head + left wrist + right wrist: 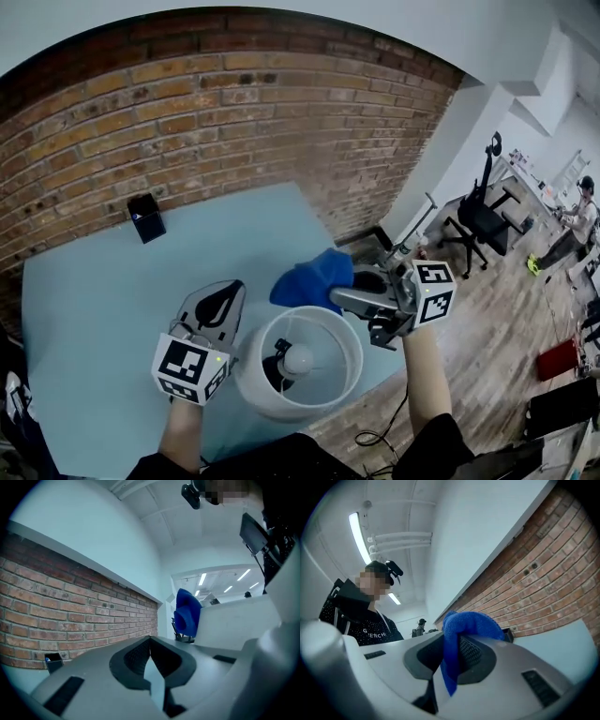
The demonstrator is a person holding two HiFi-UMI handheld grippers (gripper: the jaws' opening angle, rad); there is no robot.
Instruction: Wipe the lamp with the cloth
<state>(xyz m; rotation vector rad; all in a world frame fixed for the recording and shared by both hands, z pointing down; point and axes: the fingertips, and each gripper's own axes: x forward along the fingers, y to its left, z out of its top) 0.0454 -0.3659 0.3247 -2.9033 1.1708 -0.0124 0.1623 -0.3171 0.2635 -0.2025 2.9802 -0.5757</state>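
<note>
Your right claw [451, 654]: pinching blue cloth [312, 277], fold bunched above jaws, loose end hanging below; your left claw [150, 641]: pressed together, nothing between, parked just left of lamp [298, 361]; lamp: on blue table [94, 309], upright, long axis vertical, open top of white shade facing up at you, bulb visible inside; cloth: just beyond lamp's far rim, contact not clear; progress, as judged: cloth in hand, wiping barely started if at all; whole shade left for you.
</note>
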